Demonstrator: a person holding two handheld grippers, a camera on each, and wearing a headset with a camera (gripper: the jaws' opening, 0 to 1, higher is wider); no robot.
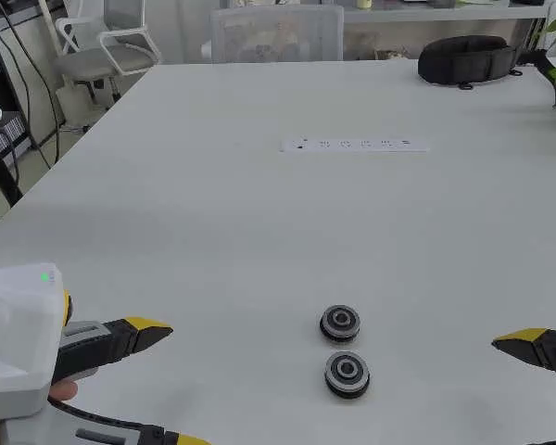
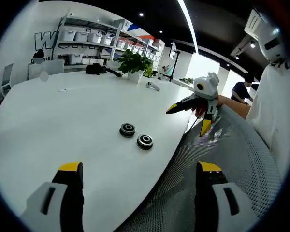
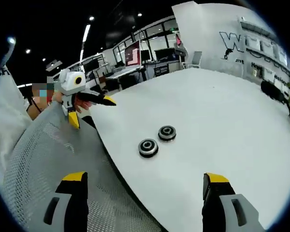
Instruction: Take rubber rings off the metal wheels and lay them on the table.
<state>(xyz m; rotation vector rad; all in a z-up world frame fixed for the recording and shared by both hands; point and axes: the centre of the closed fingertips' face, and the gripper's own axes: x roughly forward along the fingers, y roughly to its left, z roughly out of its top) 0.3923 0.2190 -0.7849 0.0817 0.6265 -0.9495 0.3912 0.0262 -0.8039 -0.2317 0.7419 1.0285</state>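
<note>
Grippers wide apart, wheels lying between them

Both wheels sit flat on the white table [image 1: 259, 213], touching neither tool and roughly midway between the two grippers. The left gripper [image 2: 140, 167] has its yellow-tipped jaws spread wide with nothing in them. From its own view the wheels lie ahead of the jaws and well apart from them. The near wheel [image 2: 145, 141] is closer to the table edge, and the far wheel [image 2: 127, 129] sits just beyond it. The right gripper [image 3: 145, 177] is likewise spread wide and empty, and the same pair lies ahead of its jaws. Each wheel carries its dark rubber ring [image 1: 347, 374] around a metal hub. In the head view a power strip [image 1: 354, 145] lies well beyond the wheels, far from both grippers.
</note>
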